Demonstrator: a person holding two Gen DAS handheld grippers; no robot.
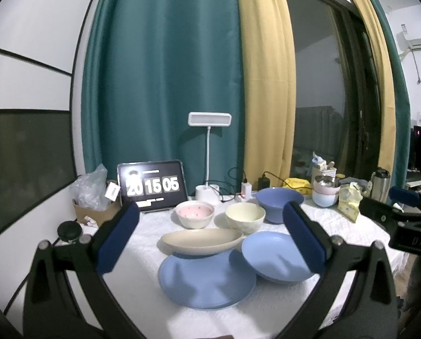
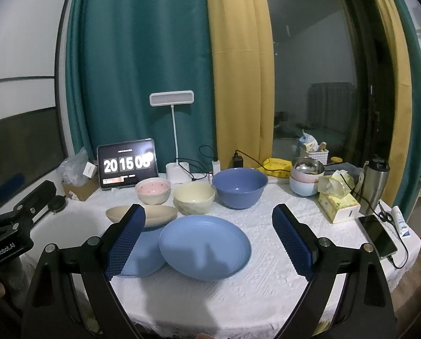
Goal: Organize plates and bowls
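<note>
The right gripper (image 2: 207,234) is wide open and holds nothing — its blue pads (image 2: 125,238) stand far apart above the white table (image 2: 267,268). The big blue plate (image 2: 204,247) lies between them. Just left of that plate is another blue plate (image 2: 142,257), partly tucked under it, with a tan dish (image 2: 156,216) resting on its far edge. Behind the big blue plate stand three bowls in a row — a pink bowl (image 2: 153,189) on the left, a cream bowl (image 2: 194,199) in the middle, a dark blue bowl (image 2: 239,187) on the right.
</note>
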